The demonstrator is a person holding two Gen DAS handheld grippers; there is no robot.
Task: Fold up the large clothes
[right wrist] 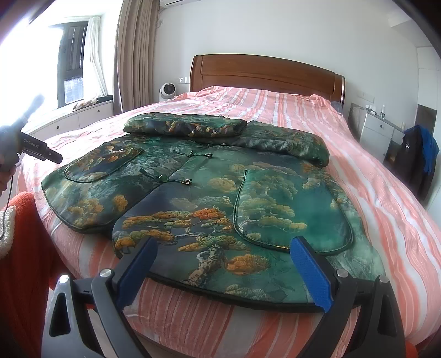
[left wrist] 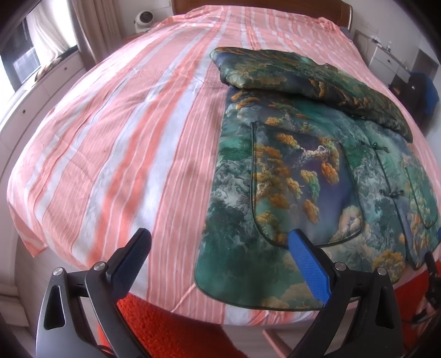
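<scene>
both grippers' fingers spread wide, holding nothing, left gripper (left wrist: 220, 242), right gripper (right wrist: 223, 250) over jacket (right wrist: 209, 198) hem

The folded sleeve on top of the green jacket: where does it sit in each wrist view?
Left wrist view: the folded sleeve runs diagonally across the upper right, over the jacket.
Right wrist view: the folded sleeve lies at centre left, across the jacket's far end, below the headboard.
Shared landmark: the white fan beside the bed's head.
</scene>
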